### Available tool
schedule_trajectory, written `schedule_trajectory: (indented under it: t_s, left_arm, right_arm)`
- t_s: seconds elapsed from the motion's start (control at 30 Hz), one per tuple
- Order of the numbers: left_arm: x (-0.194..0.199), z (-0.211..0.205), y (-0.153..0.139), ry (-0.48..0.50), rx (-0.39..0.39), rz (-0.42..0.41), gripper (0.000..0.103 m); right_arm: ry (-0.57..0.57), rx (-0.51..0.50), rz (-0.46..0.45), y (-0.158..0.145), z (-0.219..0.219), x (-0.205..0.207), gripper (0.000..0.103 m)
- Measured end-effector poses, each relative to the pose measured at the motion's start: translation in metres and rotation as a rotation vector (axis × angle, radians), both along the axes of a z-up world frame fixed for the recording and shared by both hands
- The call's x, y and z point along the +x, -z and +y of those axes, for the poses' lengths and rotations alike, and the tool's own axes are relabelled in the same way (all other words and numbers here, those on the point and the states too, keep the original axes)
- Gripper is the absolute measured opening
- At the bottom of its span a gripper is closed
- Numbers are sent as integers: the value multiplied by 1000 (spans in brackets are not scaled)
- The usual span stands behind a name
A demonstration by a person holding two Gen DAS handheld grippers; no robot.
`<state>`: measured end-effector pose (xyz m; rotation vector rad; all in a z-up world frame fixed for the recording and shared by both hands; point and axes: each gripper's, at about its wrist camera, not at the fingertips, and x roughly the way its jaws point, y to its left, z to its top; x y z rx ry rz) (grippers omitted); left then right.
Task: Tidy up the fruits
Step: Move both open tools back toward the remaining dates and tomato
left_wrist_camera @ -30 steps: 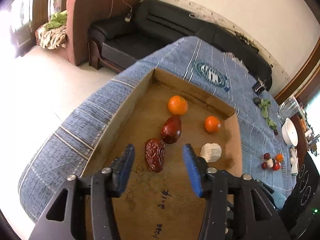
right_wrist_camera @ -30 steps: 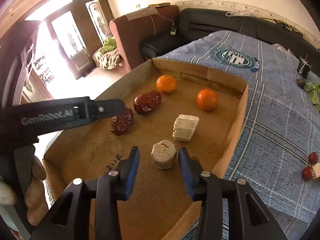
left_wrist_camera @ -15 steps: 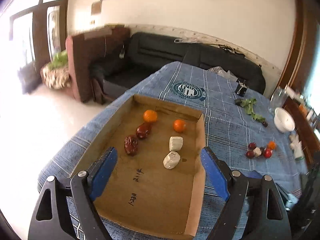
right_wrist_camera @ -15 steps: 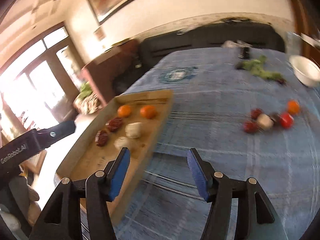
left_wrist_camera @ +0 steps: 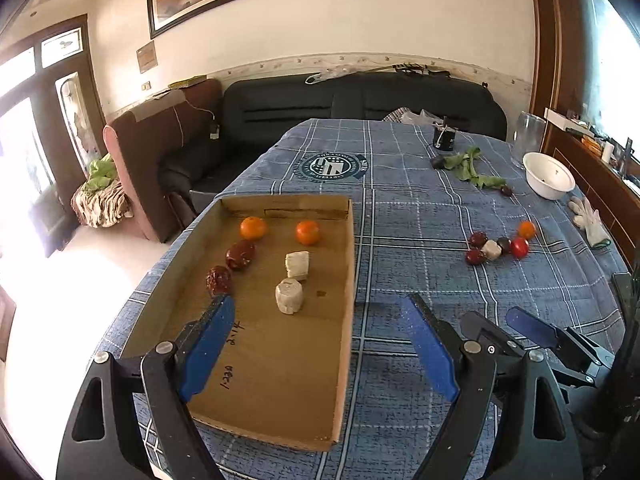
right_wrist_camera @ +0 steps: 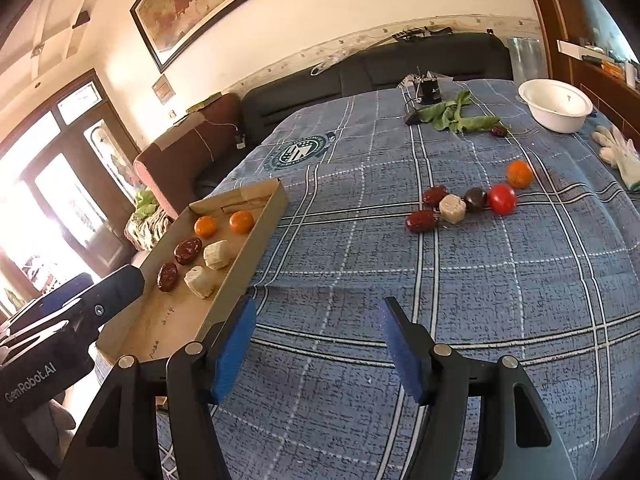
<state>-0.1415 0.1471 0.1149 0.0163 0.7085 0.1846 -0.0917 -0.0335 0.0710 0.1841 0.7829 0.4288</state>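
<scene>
A shallow cardboard tray (left_wrist_camera: 347,280) (right_wrist_camera: 240,268) lies on the blue checked tablecloth. In it are two oranges (left_wrist_camera: 253,228) (left_wrist_camera: 307,232), two dark red dates (left_wrist_camera: 240,255) (left_wrist_camera: 218,280) and two pale blocks (left_wrist_camera: 297,265) (left_wrist_camera: 289,295). A loose cluster lies on the cloth to the right: dates (right_wrist_camera: 422,221), a pale block (right_wrist_camera: 452,208), a dark fruit (right_wrist_camera: 475,198), a red tomato (right_wrist_camera: 502,199) and an orange (right_wrist_camera: 519,173). My left gripper (left_wrist_camera: 320,312) is open and empty above the tray's near end. My right gripper (right_wrist_camera: 316,316) is open and empty over bare cloth right of the tray.
A white bowl (right_wrist_camera: 556,106), green leaves (right_wrist_camera: 452,116), a white glove (right_wrist_camera: 618,152), a small dark jar (right_wrist_camera: 429,90) and a glass jar (left_wrist_camera: 528,136) stand at the table's far right. A black sofa (left_wrist_camera: 360,100) lies behind the table.
Both grippers have pulled back and up from inside the tray and opened wider. The right gripper let go of the round pale block and swung right over the cloth.
</scene>
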Motion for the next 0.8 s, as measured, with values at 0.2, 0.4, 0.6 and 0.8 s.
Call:
schedule_trajectory:
  t_s: [0.2,0.4,0.6,0.8]
  left_arm:
    - [3,-8,4,12,1,13,85]
    - [7,-13,9,24,-6,33,85]
    - [15,-16,17,45,-30,61,85]
    - [24,-27,28,114,-90,86,85]
  right_arm:
    - [17,8,4,1,-10,-2,69]
    - [34,16,32,8,-20,2,69]
    - [61,4,52,12,-39,5,69]
    - [122,-33,61,-1,-83,19,70]
